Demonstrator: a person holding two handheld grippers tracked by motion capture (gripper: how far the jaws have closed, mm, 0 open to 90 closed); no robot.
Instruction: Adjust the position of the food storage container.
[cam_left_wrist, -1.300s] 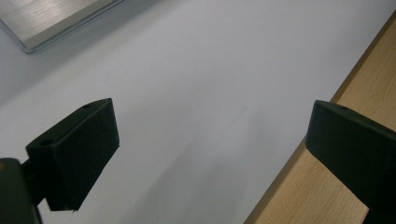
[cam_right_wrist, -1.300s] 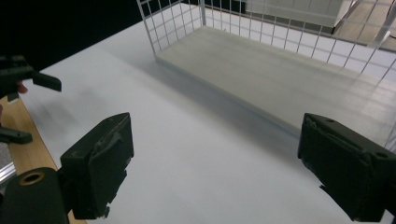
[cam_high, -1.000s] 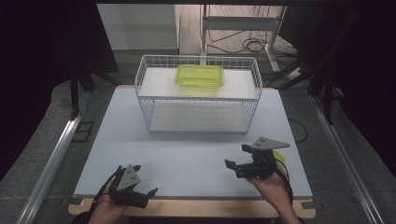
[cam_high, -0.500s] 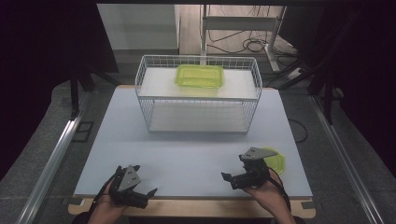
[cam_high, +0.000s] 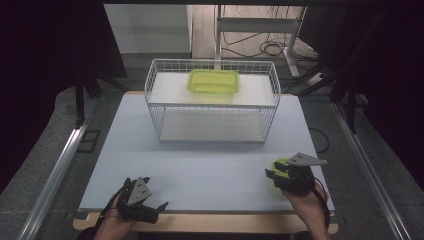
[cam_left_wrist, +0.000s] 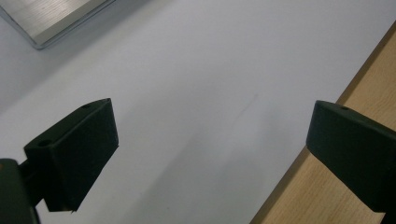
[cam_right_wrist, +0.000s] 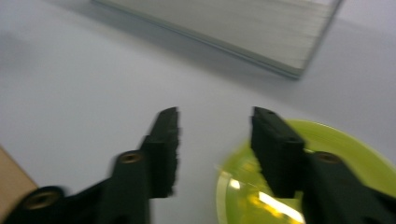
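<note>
Yellow-green translucent plastic bowl (cam_high: 280, 167) sits near right on white worktop (cam_high: 210, 165). Right claw (cam_right_wrist: 212, 140) has shifted right onto it; jaws have just been closing, straddling near rim, not yet gripping. Left claw (cam_high: 150, 207) wide open, empty.

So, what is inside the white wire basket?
On the upper shelf of the wire basket lies a green lidded container. The lower shelf looks bare. What the container holds cannot be seen, because its lid covers it.
</note>
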